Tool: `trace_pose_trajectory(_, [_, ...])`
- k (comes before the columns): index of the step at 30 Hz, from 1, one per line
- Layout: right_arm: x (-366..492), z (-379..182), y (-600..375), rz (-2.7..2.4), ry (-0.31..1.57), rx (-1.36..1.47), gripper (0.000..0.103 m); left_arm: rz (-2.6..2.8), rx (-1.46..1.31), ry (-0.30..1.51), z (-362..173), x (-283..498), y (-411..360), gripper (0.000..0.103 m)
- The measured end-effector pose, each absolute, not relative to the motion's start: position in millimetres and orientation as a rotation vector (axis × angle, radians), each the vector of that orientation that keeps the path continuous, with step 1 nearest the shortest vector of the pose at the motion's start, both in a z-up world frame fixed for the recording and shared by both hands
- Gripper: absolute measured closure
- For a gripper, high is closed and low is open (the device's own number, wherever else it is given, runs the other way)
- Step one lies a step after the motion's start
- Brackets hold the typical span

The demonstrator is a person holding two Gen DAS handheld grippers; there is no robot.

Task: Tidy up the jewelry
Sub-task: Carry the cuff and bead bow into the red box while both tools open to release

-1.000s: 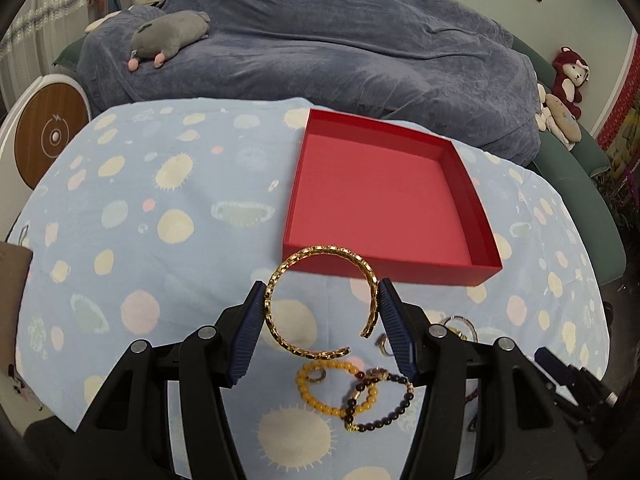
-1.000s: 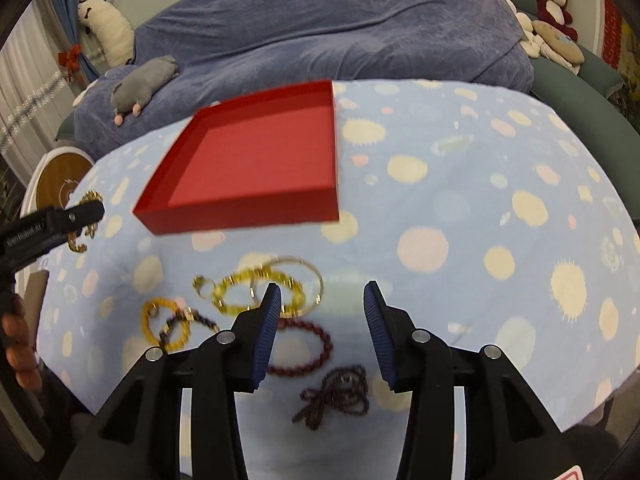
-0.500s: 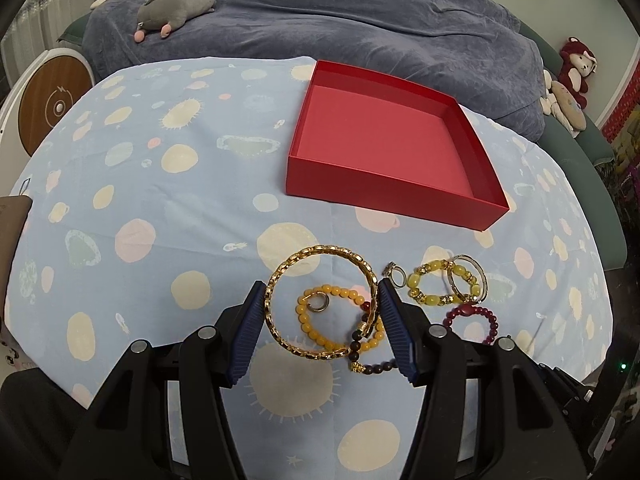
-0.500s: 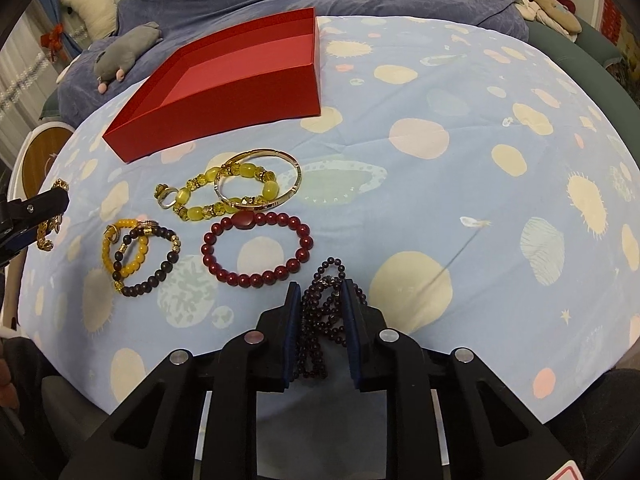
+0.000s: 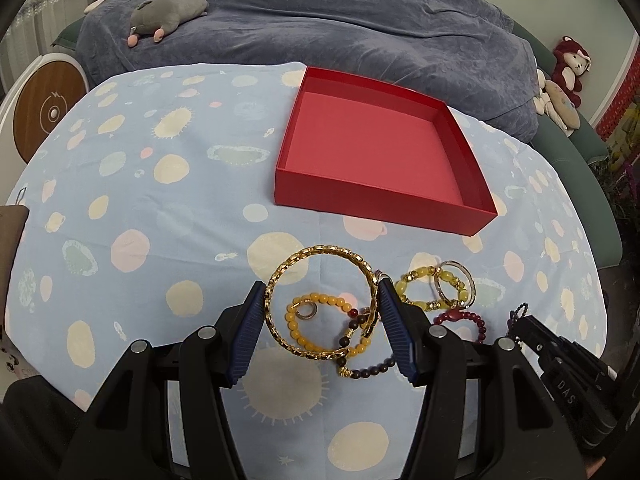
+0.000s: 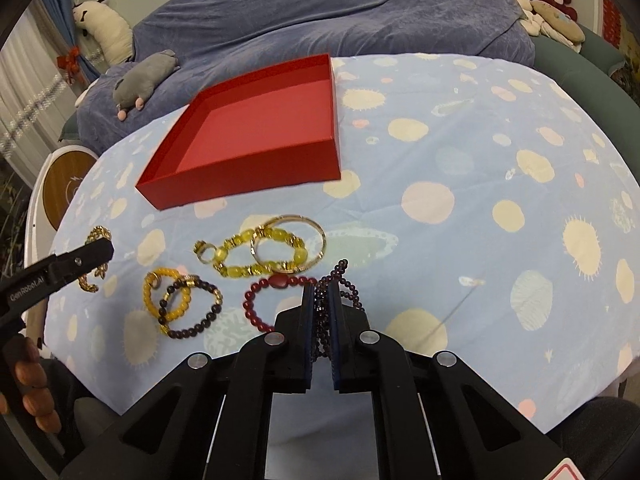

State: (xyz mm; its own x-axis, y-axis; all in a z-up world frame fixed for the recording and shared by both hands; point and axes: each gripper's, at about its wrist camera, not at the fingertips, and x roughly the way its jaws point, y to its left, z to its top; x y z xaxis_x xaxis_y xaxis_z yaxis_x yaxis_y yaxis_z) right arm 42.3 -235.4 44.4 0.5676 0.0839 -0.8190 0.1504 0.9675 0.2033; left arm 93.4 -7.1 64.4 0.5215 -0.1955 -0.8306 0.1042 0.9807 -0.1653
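1. A gold chain bangle (image 5: 320,300) is being pinched between the jaws of the left gripper (image 5: 322,312), above the bench's near edge.
2. A dark garnet bead strand (image 6: 326,304) is being clamped by the right gripper (image 6: 320,320), jaws pressed together.
3. The red box (image 5: 376,196) is being left open toward the bench's far edge.

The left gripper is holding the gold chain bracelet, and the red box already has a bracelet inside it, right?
Not quite. The left gripper does hold the gold chain bracelet between its fingers, but the red box has nothing inside it. The left wrist view shows its bare floor, and the other bracelets lie on the tablecloth.
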Motion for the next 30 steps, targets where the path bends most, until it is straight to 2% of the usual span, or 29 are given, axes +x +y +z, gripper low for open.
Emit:
trace_pose_trajectory(8, [105.4, 92.6, -236.0, 0.024, 0.869, 0.232, 0.097, -0.208, -0.090, 0.964, 88.1, 136.9, -12.9, 0.049])
trace_pose_trajectory(15, [202.1, 112.8, -237.3, 0.074, 0.832, 0.217, 0.097, -0.257, -0.073, 0.925, 106.8, 219.1, -34.3, 0.049])
trace_pose_trajectory(23, [302.5, 76.2, -239.4, 0.076, 0.901, 0.205, 0.097, -0.277, -0.047, 0.964, 75.2, 314.5, -63.0, 0.049])
trace_pose_trajectory(30, [346.5, 30.8, -244.0, 0.063, 0.986, 0.191, 0.096, -0.267, -0.026, 1.024, 36.8, 363.4, -75.9, 0.049])
